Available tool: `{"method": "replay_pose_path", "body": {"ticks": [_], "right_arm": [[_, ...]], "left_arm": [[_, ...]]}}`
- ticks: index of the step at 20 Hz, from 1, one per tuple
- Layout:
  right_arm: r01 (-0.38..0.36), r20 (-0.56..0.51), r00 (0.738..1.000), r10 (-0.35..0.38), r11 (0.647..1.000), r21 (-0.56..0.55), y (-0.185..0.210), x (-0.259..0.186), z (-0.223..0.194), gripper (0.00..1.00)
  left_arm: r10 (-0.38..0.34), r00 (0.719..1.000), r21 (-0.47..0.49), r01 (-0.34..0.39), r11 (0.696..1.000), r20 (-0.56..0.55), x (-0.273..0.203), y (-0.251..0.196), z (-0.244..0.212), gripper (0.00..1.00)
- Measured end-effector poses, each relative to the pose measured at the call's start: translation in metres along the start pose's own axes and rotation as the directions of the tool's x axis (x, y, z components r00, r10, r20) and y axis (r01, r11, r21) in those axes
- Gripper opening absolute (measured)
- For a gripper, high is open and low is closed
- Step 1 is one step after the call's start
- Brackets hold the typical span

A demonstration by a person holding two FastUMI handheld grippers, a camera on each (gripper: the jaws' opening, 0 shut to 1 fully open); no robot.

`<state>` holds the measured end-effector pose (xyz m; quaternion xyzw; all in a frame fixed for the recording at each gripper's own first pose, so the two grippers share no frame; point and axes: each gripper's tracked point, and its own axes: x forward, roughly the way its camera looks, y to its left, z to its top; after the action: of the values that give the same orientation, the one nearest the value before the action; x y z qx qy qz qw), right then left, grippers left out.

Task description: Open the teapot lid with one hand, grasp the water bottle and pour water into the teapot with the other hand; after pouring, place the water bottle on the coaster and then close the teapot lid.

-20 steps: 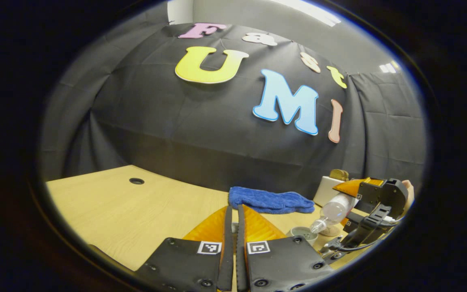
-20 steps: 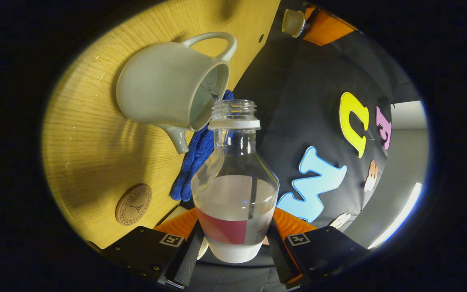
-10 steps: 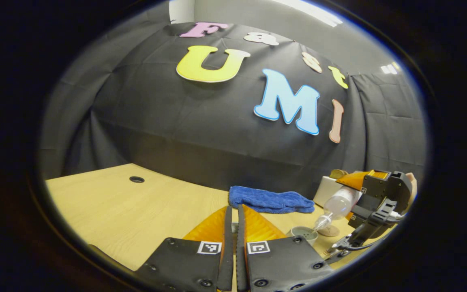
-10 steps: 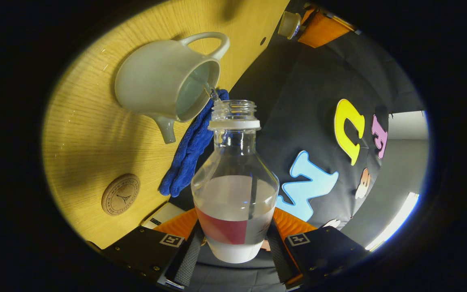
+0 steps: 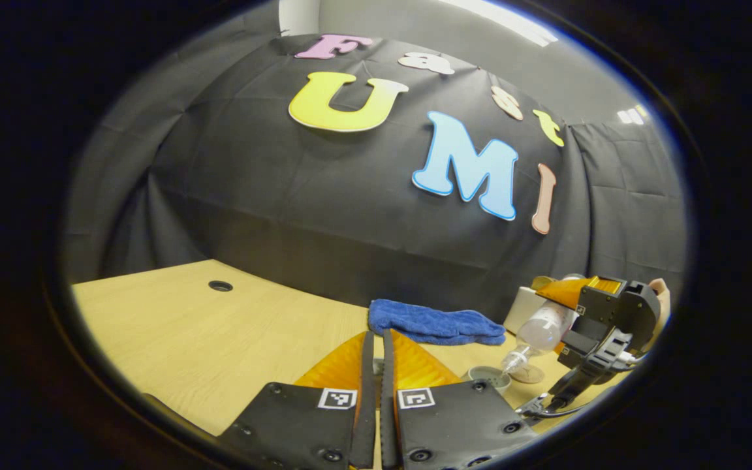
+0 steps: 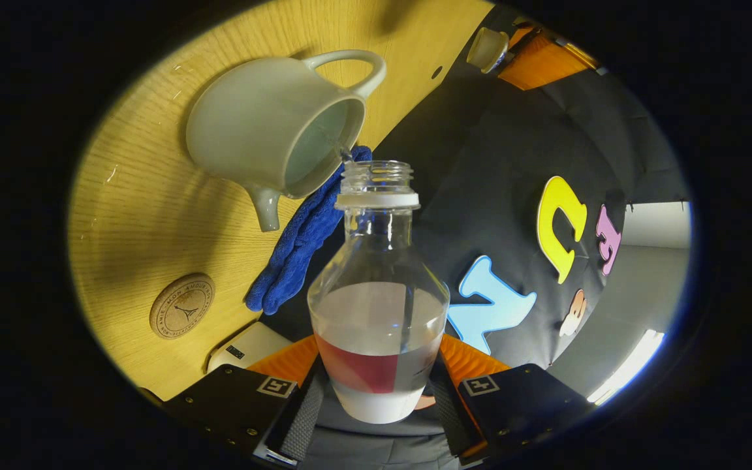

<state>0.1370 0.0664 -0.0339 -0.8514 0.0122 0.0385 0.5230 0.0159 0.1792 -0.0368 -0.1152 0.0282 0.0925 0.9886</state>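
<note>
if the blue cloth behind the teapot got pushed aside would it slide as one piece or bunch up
Probably bunch up: the blue cloth lies in soft, rumpled folds, so it looks floppy rather than stiff. Its fuzzy pile would likely drag on the wooden table rather than glide. It looks light, so pushing it seems unlikely to disturb the teapot beside it.

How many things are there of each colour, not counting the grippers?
White: 3, the white ceramic teapot, its small white lid and a white box.
Blue: 1, the blue cloth.
Clear: 1, the clear plastic water bottle.
Brown: 1, the round cork coaster.
Total: 6.
</note>
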Motion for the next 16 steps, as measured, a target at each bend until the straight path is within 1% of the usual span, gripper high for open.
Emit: {"method": "replay_pose_path", "body": {"ticks": [1,11,16], "right_arm": [[0.007,0.002,1.000,-0.007,1.000,-0.007,-0.001,0.000,0.001,0.77],[0.069,0.014,0.998,-0.068,0.994,-0.087,-0.016,0.006,0.000,0.77],[0.079,0.017,0.997,-0.078,0.993,-0.085,-0.016,0.006,0.000,0.77]], "left_arm": [[0.001,1.000,-0.002,-0.001,1.000,0.000,0.000,0.000,0.001,0.10],[0.004,1.000,-0.006,-0.004,1.000,-0.018,0.000,0.001,-0.002,0.10],[0.004,1.000,-0.006,-0.004,1.000,-0.019,0.000,0.001,-0.003,0.10]]}}
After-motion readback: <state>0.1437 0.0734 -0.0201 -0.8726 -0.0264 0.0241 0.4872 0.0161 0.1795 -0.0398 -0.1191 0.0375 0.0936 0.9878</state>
